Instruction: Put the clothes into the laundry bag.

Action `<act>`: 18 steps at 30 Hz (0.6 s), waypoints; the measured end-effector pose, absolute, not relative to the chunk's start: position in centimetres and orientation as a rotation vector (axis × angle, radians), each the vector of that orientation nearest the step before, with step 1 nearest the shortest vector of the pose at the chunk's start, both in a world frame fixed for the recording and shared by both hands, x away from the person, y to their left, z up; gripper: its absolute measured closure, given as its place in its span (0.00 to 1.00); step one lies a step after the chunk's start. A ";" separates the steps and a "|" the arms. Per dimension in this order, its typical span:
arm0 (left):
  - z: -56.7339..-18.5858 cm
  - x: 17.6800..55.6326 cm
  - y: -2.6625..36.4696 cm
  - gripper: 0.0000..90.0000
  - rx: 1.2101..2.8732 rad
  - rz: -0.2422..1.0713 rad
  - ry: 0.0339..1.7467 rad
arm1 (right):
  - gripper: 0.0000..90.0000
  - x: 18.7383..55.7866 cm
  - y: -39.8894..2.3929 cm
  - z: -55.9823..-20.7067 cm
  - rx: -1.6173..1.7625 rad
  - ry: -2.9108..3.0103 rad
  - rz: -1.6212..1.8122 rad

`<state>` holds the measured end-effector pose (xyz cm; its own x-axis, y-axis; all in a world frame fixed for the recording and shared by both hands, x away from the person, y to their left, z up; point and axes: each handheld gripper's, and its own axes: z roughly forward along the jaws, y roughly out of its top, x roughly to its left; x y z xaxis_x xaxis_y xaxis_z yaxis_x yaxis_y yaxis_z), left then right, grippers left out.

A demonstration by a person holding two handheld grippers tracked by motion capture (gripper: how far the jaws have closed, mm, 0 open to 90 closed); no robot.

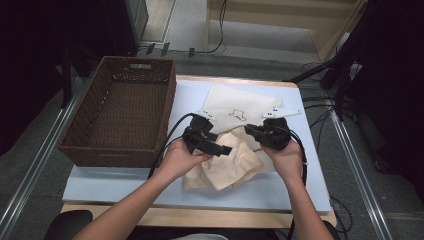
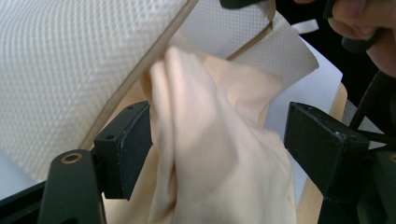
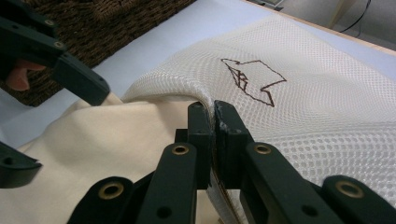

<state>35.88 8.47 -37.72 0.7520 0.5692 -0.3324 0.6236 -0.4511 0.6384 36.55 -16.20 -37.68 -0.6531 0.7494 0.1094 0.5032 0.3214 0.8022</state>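
Nearest the person, the left gripper point(image 1: 209, 141) has its jaws apart, w/ a bunch of soft cream cloth point(image 2: 205, 140) hanging between the fingers point(image 2: 126, 147). The cloth brushes the left finger but the other finger stands clear of it, so nothing is pinched there. The cloth is let go.

A bit farther, the right gripper point(image 3: 211, 122) is squeezed tight on the edge of a white mesh bag point(image 3: 299, 93), right at the bag's mouth, where a tan trim point(image 2: 140, 70) runs along the rim. The cream cloth lies just left of those fingers and partly under the bag's lifted edge, so it looks like it's going into the bag.

Past the fingers, the rest of the bag lies flat on the pale mat point(image 1: 125, 180), w/ a small brown drawing point(image 3: 254, 79) on it.

Farthest left, well apart from both grippers, sits a brown woven basket point(image 1: 80, 135).

How it'll handle, prob: cloth is light, floppy, folds on itself, won't break. It slips and sags, so grab a thick bunch near the part nearest the bag mouth, not a thin corner. The mesh bag is soft too, but the trimmed rim is the firmest bit, so that's the best spot to hold it open.
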 end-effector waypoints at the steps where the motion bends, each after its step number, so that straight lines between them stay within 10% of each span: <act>1: -37.8 35.7 8.8 0.27 2.162 -0.089 0.894 | 0.97 36.6 -16.2 -37.7 1.133 2.307 1.246; 18: -40.0 33.3 10.3 0.26 2.186 -0.111 0.922 | 0.97 36.6 -16.2 -37.8 1.124 2.309 1.243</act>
